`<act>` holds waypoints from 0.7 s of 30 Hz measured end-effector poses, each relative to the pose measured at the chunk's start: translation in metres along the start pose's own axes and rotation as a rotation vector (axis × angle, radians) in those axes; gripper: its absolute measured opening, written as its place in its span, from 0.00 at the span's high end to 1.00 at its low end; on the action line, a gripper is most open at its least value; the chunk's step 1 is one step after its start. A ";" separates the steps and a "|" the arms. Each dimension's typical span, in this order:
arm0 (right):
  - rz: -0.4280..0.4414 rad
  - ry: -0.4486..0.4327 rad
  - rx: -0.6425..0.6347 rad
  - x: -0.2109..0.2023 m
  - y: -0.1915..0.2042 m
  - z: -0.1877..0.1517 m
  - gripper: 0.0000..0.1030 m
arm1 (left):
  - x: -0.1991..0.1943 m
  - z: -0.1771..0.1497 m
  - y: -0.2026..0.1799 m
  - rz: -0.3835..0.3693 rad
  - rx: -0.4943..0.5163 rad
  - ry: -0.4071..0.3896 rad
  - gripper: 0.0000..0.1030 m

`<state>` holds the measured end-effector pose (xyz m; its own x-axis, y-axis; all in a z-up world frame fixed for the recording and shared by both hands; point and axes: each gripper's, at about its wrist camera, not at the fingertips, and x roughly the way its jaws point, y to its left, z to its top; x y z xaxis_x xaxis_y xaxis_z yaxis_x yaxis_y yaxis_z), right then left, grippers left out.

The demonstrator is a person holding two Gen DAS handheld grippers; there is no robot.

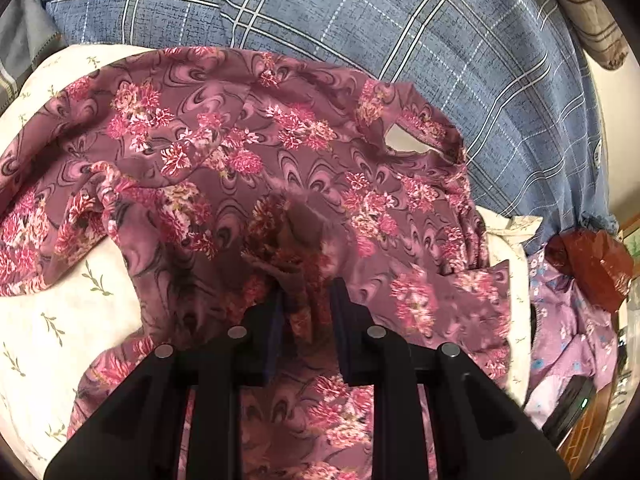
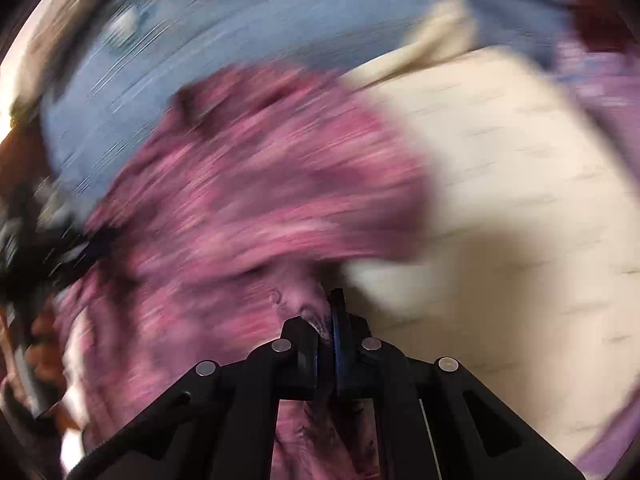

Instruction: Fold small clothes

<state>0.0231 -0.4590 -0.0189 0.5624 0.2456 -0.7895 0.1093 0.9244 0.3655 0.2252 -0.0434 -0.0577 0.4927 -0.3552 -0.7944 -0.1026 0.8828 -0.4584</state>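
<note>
We see the floral garment (image 1: 256, 160), a mauve piece printed with pink blossoms and dark swirls, spread rumpled across a cream bedsheet (image 1: 52, 312) with small green sprigs. It covers most of the middle of the left wrist view, one loose flap trailing off toward the left edge and a small gap in the cloth near its upper right showing the sheet beneath.

Our left tongs (image 1: 306, 300) stand partly open, the two dark fingers apart with a bunched fold of the garment lying between them; the cloth touches the inner faces, but the fingers are not pressed together on it.

Our right tongs (image 2: 325, 320) are drawn almost fully together, and a pinch of the same floral garment (image 2: 256, 200) is caught in the narrow slot between the fingers. That view is heavily smeared by motion, so we can make out only the pink mass of cloth to the left and centre and the cream bedsheet (image 2: 500, 184) to the right.

Behind the garment lies a blue plaid blanket (image 1: 400, 40), touching its far edge. To the right, beside the sheet, sits a lilac floral cloth (image 1: 568, 336), and just above it a reddish-brown object (image 1: 588, 264) we cannot identify.
</note>
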 end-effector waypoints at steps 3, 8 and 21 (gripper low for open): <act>0.066 0.037 0.171 0.003 -0.053 0.002 0.92 | 0.005 0.000 0.005 -0.016 -0.032 0.030 0.81; 0.076 -0.009 0.214 -0.019 -0.042 0.006 0.78 | -0.025 0.000 0.015 -0.041 -0.029 -0.029 0.81; 0.137 -0.217 0.059 -0.061 0.014 0.023 0.66 | 0.009 -0.009 -0.028 -0.023 0.085 0.047 0.59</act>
<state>0.0093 -0.4681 0.0455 0.7374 0.2929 -0.6086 0.0642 0.8666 0.4949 0.2247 -0.0739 -0.0558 0.4528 -0.3881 -0.8027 -0.0171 0.8964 -0.4430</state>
